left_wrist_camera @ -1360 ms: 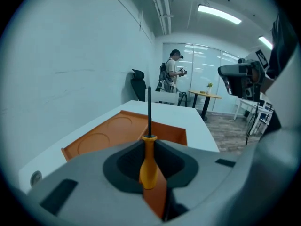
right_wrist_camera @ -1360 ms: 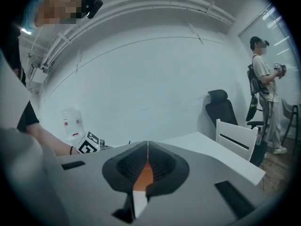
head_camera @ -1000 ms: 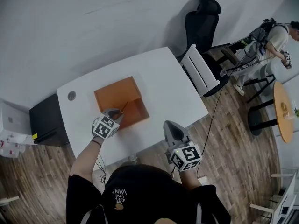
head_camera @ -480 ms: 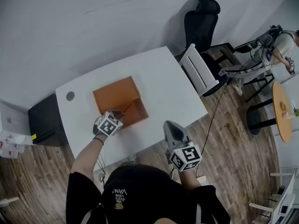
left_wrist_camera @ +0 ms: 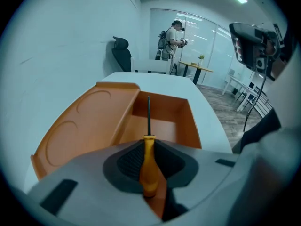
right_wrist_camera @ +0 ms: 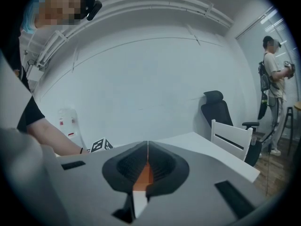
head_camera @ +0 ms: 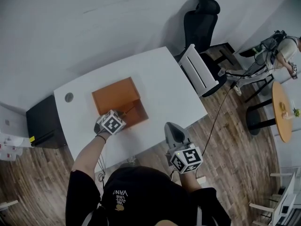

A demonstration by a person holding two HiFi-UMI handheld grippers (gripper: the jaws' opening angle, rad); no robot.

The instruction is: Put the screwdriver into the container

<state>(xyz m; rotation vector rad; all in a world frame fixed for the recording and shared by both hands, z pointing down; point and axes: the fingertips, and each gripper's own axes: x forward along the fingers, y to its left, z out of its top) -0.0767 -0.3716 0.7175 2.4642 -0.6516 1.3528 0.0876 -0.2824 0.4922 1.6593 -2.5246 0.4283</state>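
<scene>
An orange container (head_camera: 115, 94) lies open on the white table (head_camera: 165, 89), its lid folded back to the left and its box part (left_wrist_camera: 162, 106) on the right. My left gripper (head_camera: 121, 116) is at the container's near edge, shut on the orange handle of the screwdriver (left_wrist_camera: 149, 166). The dark shaft (head_camera: 128, 109) points forward over the open box. In the left gripper view the jaws (left_wrist_camera: 148, 142) clamp the handle from both sides. My right gripper (head_camera: 170, 125) hovers at the table's front edge, shut with nothing in it (right_wrist_camera: 147, 145).
A white chair (head_camera: 199, 70) and a black office chair (head_camera: 203, 21) stand past the table's right end. A black cabinet (head_camera: 40, 123) is at the left. A person (head_camera: 283, 45) stands by a round wooden table (head_camera: 282, 112) at far right. A cable hole (head_camera: 69, 97) marks the table's left corner.
My left gripper has edged forward toward the container with the screwdriver in it. The right gripper has stayed where it was.
</scene>
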